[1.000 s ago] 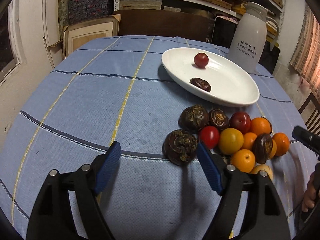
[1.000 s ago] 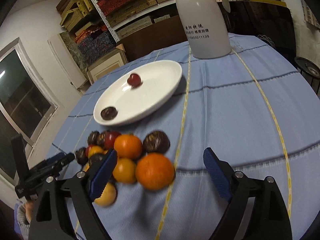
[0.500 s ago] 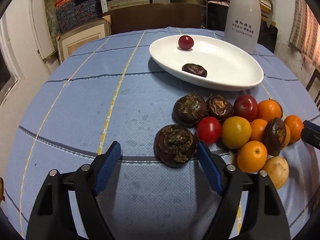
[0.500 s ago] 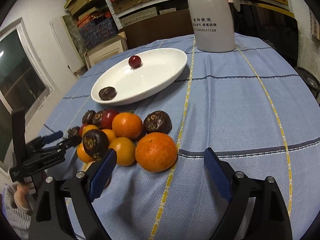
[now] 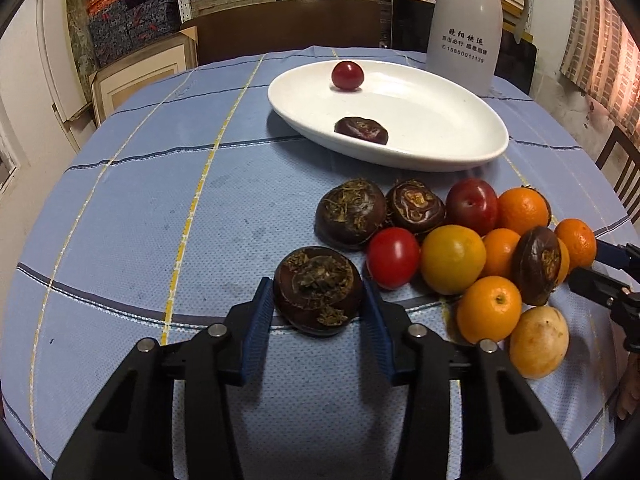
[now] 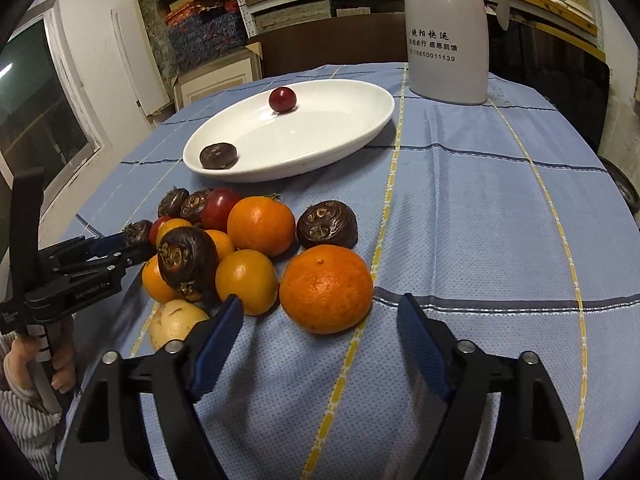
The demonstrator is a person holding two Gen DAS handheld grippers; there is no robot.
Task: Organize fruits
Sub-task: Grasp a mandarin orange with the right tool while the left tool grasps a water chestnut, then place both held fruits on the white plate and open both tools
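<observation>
Closing left gripper [image 5: 318, 306] on a chestnut [image 5: 318, 290], pads touching its sides. I'm closing right gripper [image 6: 320, 322] too, still apart, orange [image 6: 326, 288] just ahead. Plate [image 5: 440, 152] is holding two: one tomato [image 5: 347, 75], one chestnut.

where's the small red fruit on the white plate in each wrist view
Left wrist view: small red fruit at top centre, on the plate's far rim area.
Right wrist view: same fruit upper left of centre, far side of the plate.
Shared landmark: white bottle behind the white plate.
</observation>
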